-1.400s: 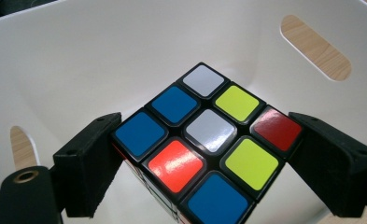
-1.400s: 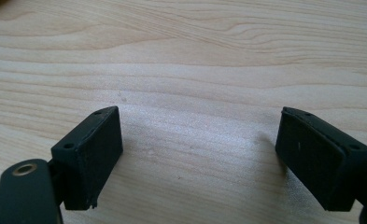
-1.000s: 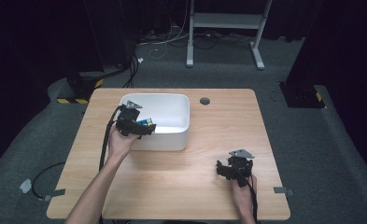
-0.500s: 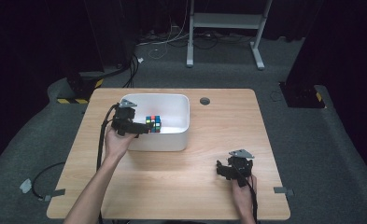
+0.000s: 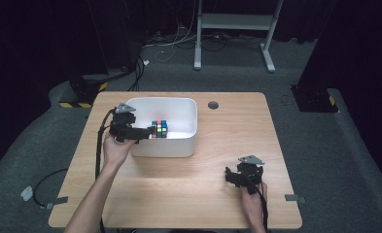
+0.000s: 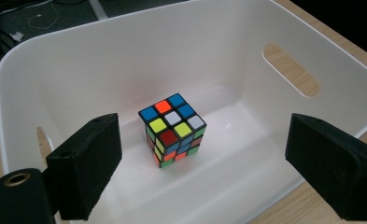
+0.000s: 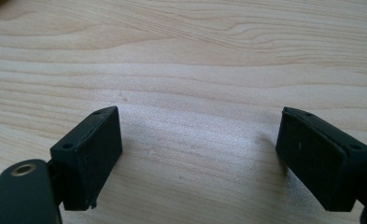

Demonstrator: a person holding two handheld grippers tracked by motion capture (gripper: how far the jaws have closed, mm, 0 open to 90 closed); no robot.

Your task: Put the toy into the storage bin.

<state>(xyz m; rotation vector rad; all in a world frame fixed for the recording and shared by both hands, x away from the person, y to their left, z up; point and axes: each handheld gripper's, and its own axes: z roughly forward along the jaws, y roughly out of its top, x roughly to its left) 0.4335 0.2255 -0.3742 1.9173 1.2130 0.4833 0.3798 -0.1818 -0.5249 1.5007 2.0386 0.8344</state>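
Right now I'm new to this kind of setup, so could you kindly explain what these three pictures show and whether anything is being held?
No robot here: a person holds a hand-operated two-jaw gripper in each hand. The high view looks down on a wooden table from above the person's side. The left gripper reaches over the rim of a white bin; the right gripper rests low over bare wood near the front edge.

The other two pictures come from cameras riding on the grippers, looking along their black jaws. The left gripper view shows a scrambled puzzle cube standing on the bin's floor, with the jaws wide apart and clear of it. The right gripper view shows open jaws over the tabletop. Nothing is held.
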